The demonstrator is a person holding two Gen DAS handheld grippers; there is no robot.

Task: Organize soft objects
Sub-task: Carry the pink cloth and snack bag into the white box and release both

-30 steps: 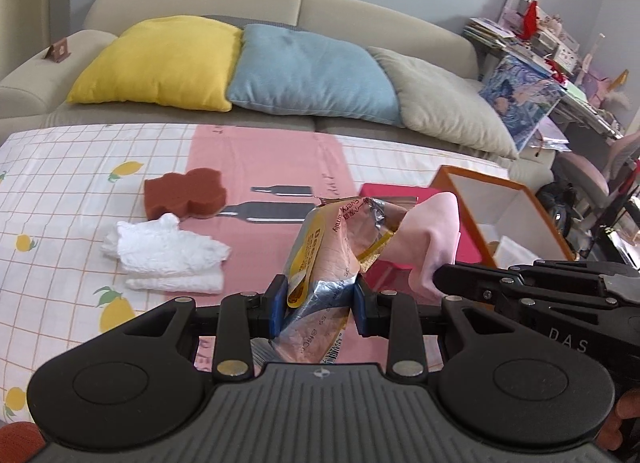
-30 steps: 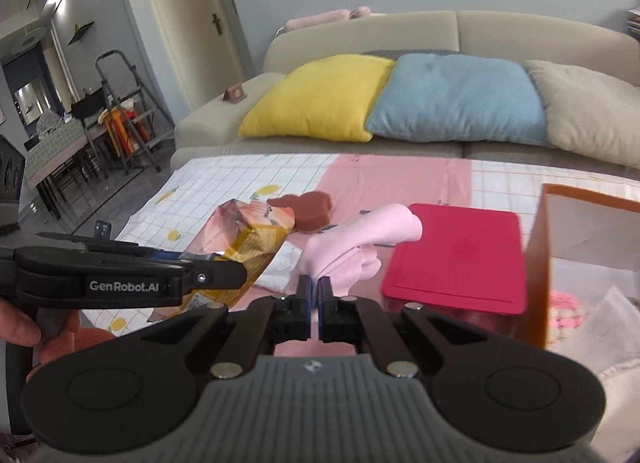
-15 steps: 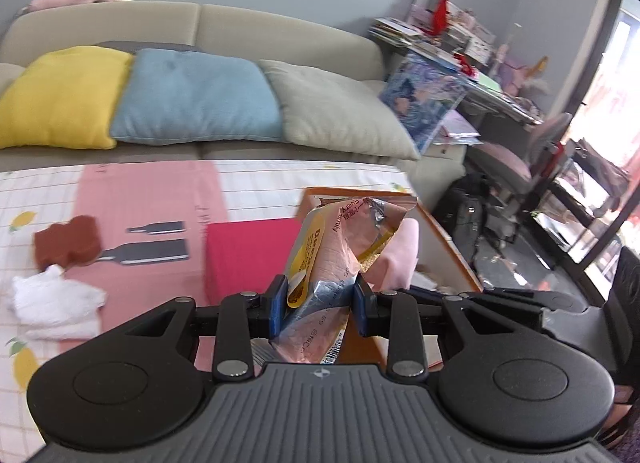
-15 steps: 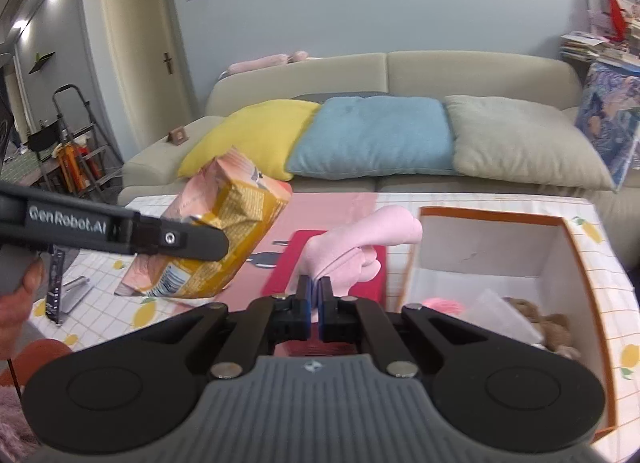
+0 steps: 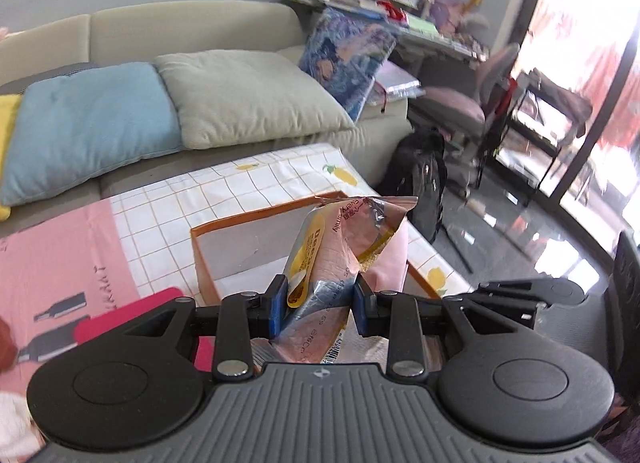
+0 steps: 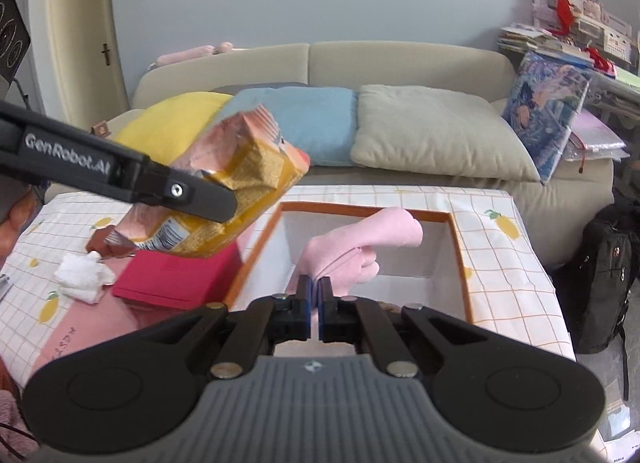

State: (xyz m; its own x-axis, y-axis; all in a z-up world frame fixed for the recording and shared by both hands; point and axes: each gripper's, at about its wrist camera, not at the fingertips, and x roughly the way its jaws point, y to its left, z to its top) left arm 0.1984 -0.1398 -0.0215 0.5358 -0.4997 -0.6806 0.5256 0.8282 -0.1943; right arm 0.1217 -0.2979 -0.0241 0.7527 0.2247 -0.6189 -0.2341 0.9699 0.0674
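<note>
A: Where's the snack bag (image 5: 340, 259)?

B: Clamped in the left gripper (image 5: 319, 305), above the orange-rimmed box (image 6: 456, 231).

A: The pink sock (image 6: 360, 247)?

B: Pinched in the right gripper (image 6: 315, 299), jaws tight together, over the box; red pad (image 6: 176, 275) at nine o'clock.

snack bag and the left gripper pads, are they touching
Touching. The left wrist view shows the snack bag squeezed between the left gripper's blue pads, its foil creased where they press on both sides.
</note>
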